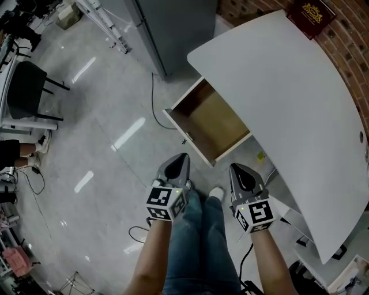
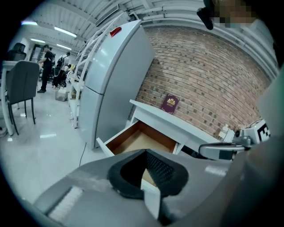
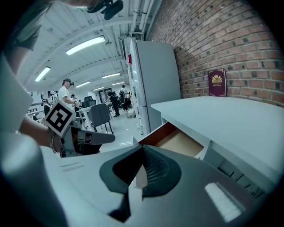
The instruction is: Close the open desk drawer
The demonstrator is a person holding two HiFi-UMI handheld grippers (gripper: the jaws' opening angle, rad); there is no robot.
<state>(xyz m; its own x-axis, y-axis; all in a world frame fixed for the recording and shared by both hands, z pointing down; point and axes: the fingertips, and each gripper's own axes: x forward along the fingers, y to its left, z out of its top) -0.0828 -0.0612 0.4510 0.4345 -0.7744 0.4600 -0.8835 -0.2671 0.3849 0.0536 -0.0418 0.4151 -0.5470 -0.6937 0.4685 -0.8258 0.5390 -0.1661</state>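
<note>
The white desk (image 1: 300, 103) stands at the right of the head view with its wooden drawer (image 1: 210, 118) pulled out toward me; nothing shows inside it. The drawer's white front (image 1: 187, 137) faces my grippers. My left gripper (image 1: 183, 157) hovers just short of that front, shut and holding nothing. My right gripper (image 1: 233, 167) hangs beside it near the drawer's right corner, also shut and bare. The left gripper view shows its shut jaws below the open drawer (image 2: 140, 138). The right gripper view looks over shut jaws at the drawer (image 3: 179, 141), with the left gripper (image 3: 84, 139) at its left.
A grey fridge (image 1: 173, 29) stands left of the desk, with a cable (image 1: 154, 98) on the floor beside it. A maroon book (image 1: 311, 14) leans at the brick wall. A dark chair (image 1: 26, 86) is far left. My jeans-clad legs (image 1: 199, 242) are below the grippers.
</note>
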